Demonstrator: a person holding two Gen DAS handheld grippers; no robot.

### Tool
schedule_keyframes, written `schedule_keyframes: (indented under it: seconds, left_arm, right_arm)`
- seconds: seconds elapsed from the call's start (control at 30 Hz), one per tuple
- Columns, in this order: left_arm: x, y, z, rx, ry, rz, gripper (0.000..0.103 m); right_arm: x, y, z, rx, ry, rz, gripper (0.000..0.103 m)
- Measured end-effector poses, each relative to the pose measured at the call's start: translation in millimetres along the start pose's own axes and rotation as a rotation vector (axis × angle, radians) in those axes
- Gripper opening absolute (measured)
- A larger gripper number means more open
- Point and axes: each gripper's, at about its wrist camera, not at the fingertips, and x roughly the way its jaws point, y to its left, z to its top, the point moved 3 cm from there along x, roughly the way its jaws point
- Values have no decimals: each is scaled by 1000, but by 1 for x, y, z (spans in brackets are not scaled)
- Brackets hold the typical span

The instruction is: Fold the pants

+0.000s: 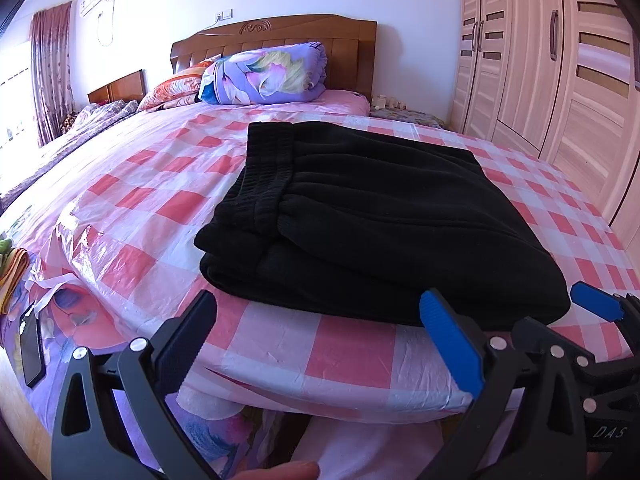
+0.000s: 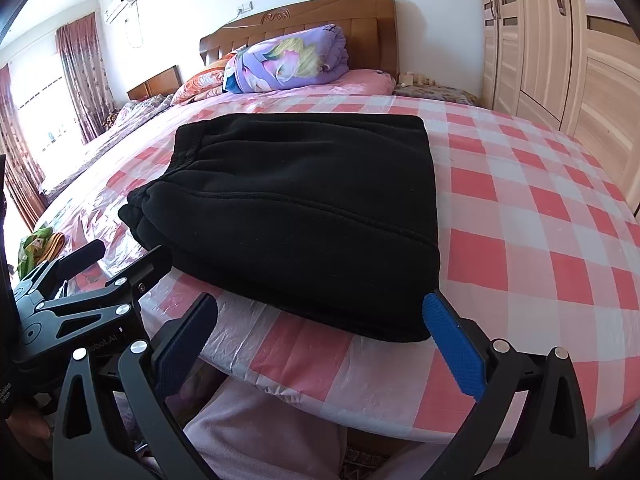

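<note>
While the pants (image 1: 360,216) lay folded at 12 o'clock, both grippers (image 1: 320,344) (image 2: 324,344) were held wide open, empty; a snagged edge could undo the fold.

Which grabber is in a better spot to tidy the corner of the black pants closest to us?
Probably the right gripper. Its blue finger sits right by the near corner of the folded pants, jaws open. The left gripper, also open, faces the near edge further left, with more checkered sheet between.
</note>
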Motion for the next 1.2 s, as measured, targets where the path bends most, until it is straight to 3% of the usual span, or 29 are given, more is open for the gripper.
schedule_keyframes:
  seconds: [1.2]
  left_arm:
    - [2, 1, -1, 3, 5, 3, 102]
  right_arm:
    - [2, -3, -4, 21, 7, 7, 99]
